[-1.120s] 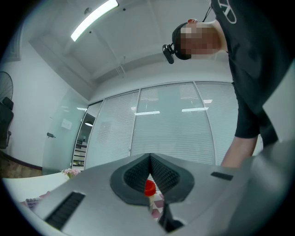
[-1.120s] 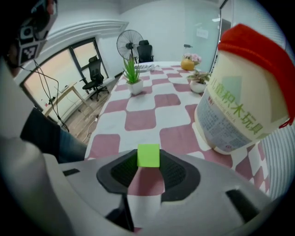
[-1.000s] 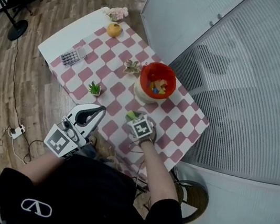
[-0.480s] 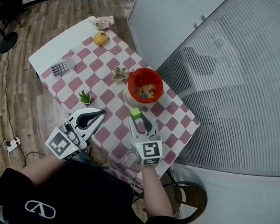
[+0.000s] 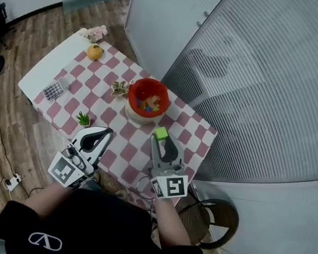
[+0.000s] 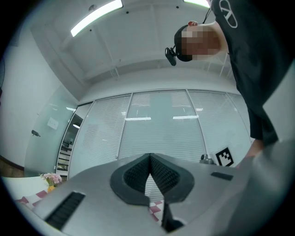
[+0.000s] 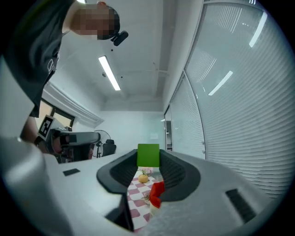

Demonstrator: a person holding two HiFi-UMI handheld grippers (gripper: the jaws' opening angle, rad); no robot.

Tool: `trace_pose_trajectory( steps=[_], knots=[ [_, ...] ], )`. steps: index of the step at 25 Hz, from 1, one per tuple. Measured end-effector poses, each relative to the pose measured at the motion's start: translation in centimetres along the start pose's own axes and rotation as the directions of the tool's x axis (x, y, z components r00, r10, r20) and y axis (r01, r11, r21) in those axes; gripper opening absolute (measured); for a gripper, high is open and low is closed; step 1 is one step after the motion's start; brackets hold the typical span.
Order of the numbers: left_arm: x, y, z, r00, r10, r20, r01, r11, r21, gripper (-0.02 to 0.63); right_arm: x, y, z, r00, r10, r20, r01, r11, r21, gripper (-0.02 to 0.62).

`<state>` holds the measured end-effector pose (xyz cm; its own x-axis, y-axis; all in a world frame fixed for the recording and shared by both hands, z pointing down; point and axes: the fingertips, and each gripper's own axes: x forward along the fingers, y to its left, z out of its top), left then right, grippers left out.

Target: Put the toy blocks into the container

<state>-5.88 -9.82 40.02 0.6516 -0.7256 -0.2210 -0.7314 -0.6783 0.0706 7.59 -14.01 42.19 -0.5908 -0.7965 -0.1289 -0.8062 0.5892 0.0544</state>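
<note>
Left gripper (image 5: pixel 102 133): clenched on nothing; pads meet at the tips in its own view (image 6: pixel 150 159); held on the near-left side of the red container, off the table edge; much as it was a second ago.
Right gripper (image 5: pixel 160 137): clamped on the green block; a second ago its nose was down at the cloth on the near side of the red container; now it is lifted and points roughly level toward that container.
Green block (image 5: pixel 160 133): pinched square between the right pads (image 7: pixel 148 155); off the cloth, in the air; short of the red container's near rim, not yet over the mouth.
Checked tablecloth (image 5: pixel 131 149): runs under both grippers and under the red container; no other loose block made out on it from the head view.
Red container (image 5: pixel 129 94): upright on the cloth, mouth open; mixed coloured blocks (image 5: pixel 149 103) already inside.
Dried plant ornament (image 5: pixel 119 88): just beside the red container, on its left.
Small potted plant (image 5: pixel 83 119): left of the red container, toward the near table edge.
Calculator (image 5: pixel 55 88), orange fruit (image 5: pixel 95 52), pink flowers (image 5: pixel 95 33): well apart from the red container, at the far-left end.
Reading: pick-up looks done; carry is in hand; what remains is to bring the block forward over the mouth and let go; the nearby ornament looks the likeliest thing to get knocked.
</note>
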Motion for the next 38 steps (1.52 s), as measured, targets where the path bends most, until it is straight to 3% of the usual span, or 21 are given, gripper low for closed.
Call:
trace_pose_trajectory(
  steps=[14,27,38],
  knots=[
    [0.5,0.1,0.2,1.000,-0.013,0.005,0.013,1.000,0.016,0.005,1.9,-2.5,0.6,0.999,-0.038,0.022,0.038,0.999,0.001,0.150],
    [-1.4,1.1,-0.1,0.999,0.049,-0.014,-0.049,0.999,0.016,0.005,11.2,-7.3,-5.3,0.994,-0.067,-0.081,0.066,0.998,-0.011,0.150],
    [-3.1,2.5,-0.3,0.994,0.108,-0.026,-0.107,0.994,0.027,0.005,14.3,-9.4,-8.6,0.985,-0.088,-0.147,0.086,0.996,-0.024,0.150]
  ],
)
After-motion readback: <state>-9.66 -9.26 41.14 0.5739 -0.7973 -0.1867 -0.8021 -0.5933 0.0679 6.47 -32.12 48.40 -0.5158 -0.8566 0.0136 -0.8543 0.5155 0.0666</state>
